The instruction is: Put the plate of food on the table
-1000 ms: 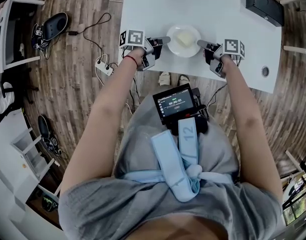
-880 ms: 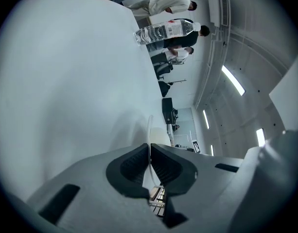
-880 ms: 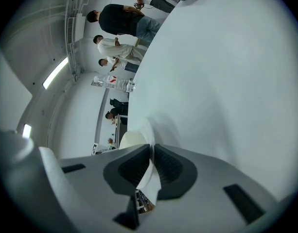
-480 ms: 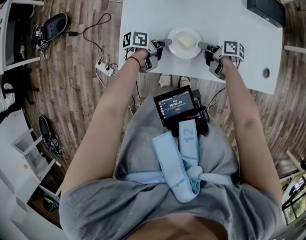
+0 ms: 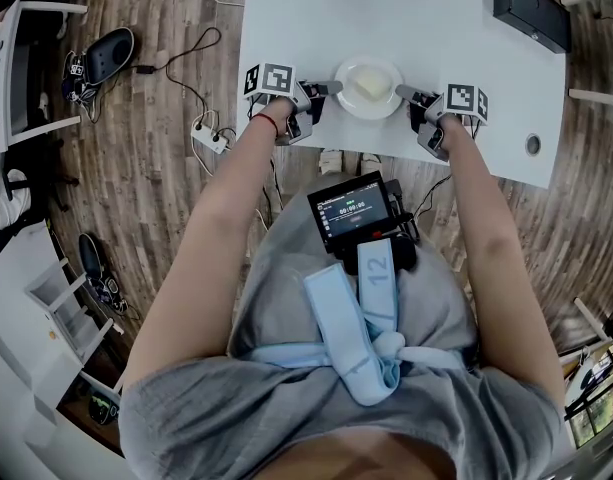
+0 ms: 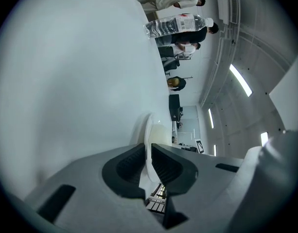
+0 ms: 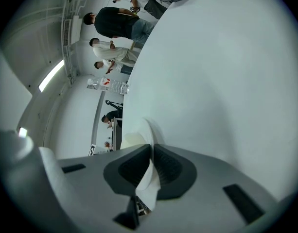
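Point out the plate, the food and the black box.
plate (image 5: 346,103), head view, near-left rim.
food (image 5: 367,84), head view, its middle.
black box (image 5: 531,10), head view, top face.

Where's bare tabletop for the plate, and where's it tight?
Bare: the whole stretch of white table beyond the plate, from the left edge across to the black box. Also open between the right gripper and the round port. Tight only at the far right corner, by the box.
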Motion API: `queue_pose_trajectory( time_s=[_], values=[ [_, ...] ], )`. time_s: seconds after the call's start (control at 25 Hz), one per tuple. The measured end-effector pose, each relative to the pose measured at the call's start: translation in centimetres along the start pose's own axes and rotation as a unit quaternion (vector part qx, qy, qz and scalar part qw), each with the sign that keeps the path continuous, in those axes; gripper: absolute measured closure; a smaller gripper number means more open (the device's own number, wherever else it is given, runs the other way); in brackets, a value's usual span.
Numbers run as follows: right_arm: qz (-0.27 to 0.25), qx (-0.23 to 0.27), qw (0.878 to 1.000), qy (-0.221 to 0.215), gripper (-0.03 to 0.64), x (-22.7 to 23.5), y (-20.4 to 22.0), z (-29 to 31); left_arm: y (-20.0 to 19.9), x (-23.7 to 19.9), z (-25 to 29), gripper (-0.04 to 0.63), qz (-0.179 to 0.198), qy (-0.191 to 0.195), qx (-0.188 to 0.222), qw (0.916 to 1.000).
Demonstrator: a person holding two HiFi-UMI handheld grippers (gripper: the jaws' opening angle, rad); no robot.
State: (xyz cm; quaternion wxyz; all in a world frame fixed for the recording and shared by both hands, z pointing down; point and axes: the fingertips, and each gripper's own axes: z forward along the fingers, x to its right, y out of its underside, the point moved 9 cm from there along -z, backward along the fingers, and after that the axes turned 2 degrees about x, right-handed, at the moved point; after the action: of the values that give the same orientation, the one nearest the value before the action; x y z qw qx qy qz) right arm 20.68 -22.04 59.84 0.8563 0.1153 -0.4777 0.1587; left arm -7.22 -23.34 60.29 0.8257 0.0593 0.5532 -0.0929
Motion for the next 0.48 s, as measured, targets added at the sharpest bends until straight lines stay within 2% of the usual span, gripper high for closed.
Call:
queue_pose_trajectory(
  time_s=[0.24, 0.48],
  values=[
    [-0.003, 0.003, 1.000, 0.001, 0.578, 0.1, 0.3, 0.0, 0.1, -0.1, -1.0, 0.566, 0.025, -0.048, -0.028, 0.9981],
    [-0.009, 0.002, 1.000, 0.007, 0.578, 0.4, 0.3, 0.0, 0.0, 1.1, -1.2, 0.566, 0.041, -0.040, -0.032, 0.9978]
  ],
)
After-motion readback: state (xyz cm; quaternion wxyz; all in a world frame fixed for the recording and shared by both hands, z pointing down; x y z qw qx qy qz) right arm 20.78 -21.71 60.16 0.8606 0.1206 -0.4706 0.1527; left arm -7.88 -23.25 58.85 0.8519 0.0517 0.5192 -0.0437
